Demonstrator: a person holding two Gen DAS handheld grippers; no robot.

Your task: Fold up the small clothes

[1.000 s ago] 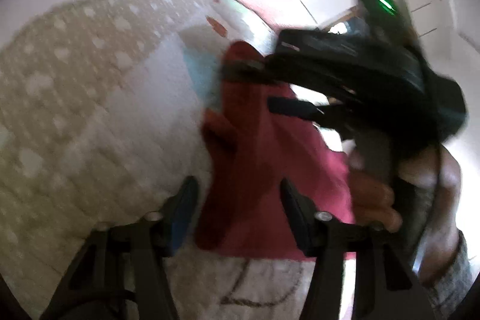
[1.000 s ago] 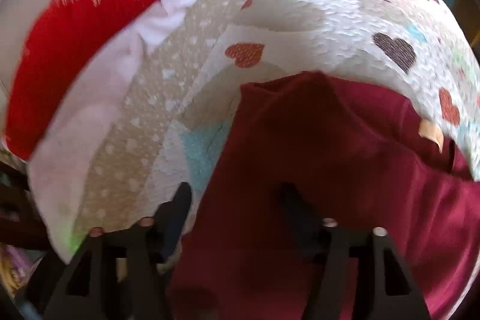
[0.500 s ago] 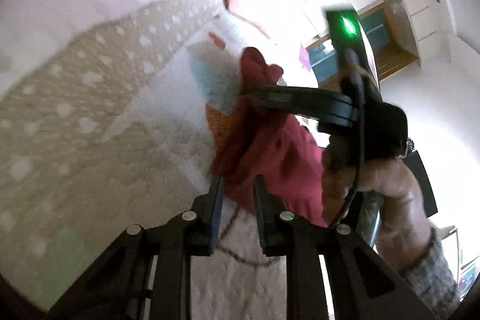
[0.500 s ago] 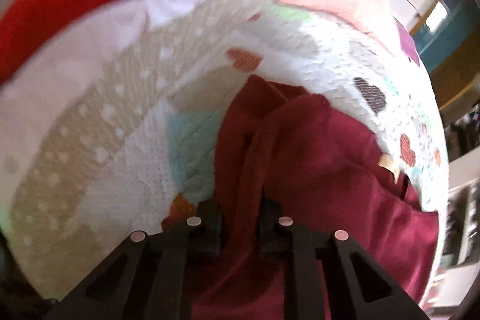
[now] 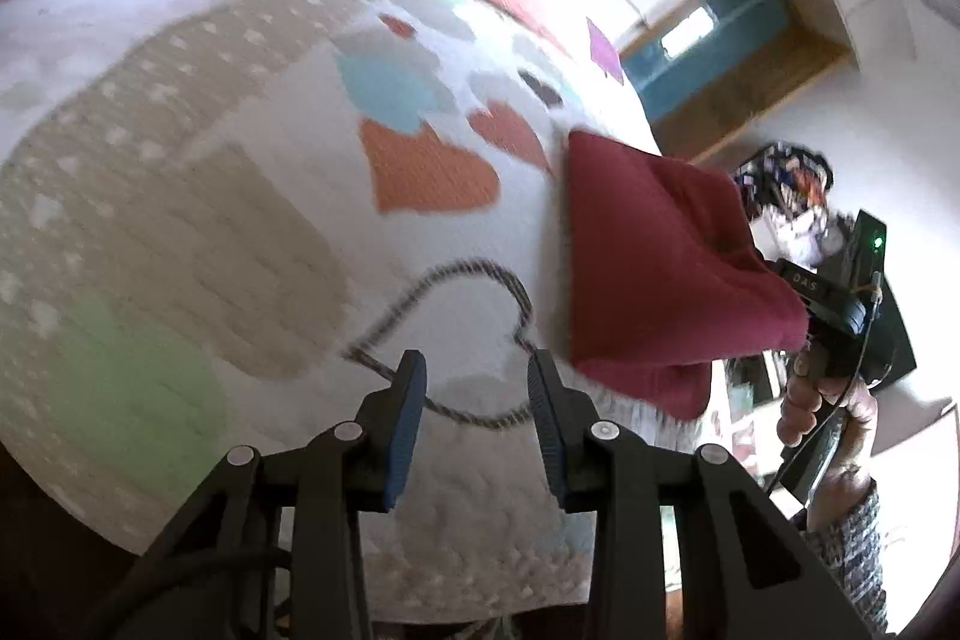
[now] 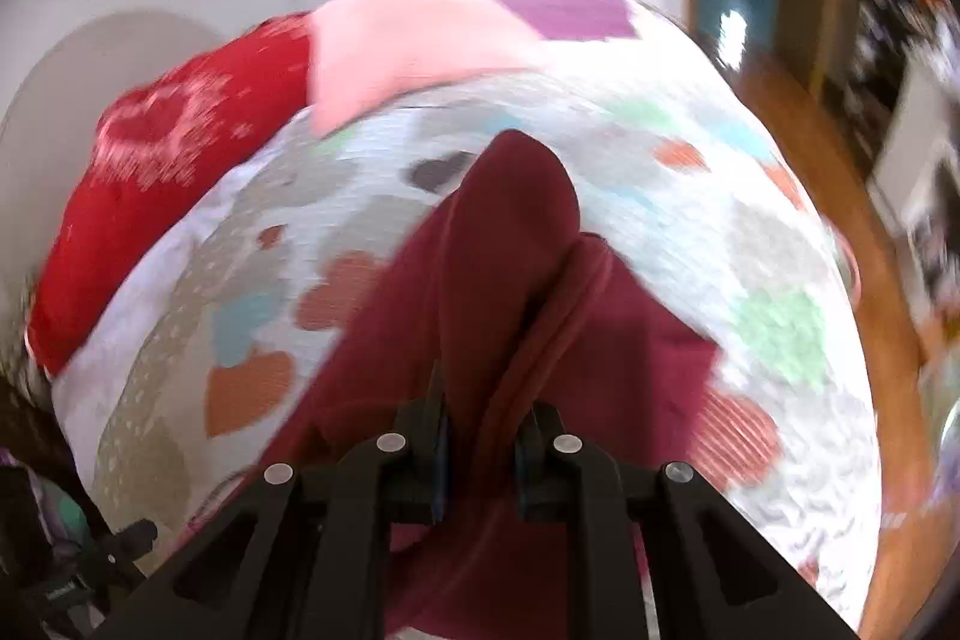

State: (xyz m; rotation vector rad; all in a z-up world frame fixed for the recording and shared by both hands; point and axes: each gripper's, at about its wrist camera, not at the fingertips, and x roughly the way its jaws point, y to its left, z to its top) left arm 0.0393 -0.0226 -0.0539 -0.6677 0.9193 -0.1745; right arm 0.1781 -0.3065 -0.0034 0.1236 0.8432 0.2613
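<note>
A dark red small garment (image 5: 660, 268) hangs bunched over the heart-patterned quilt (image 5: 240, 220) on the bed. My right gripper (image 6: 480, 430) is shut on a fold of the garment (image 6: 510, 280), which drapes forward from its jaws. In the left wrist view the right gripper's body (image 5: 840, 304) and the hand holding it show at the right, with the cloth lifted from it. My left gripper (image 5: 477, 382) is open and empty, above a rope-outlined heart on the quilt, just left of the garment.
A red pillow (image 6: 150, 172) and a pink pillow (image 6: 408, 40) lie at the head of the bed. A wooden floor (image 6: 840, 232) and a cluttered shelf (image 5: 786, 184) are beyond the bed's right edge.
My left gripper has opened, let go of the garment and drawn back. My right gripper has stayed shut on the cloth and pulled it right, across the quilt.
</note>
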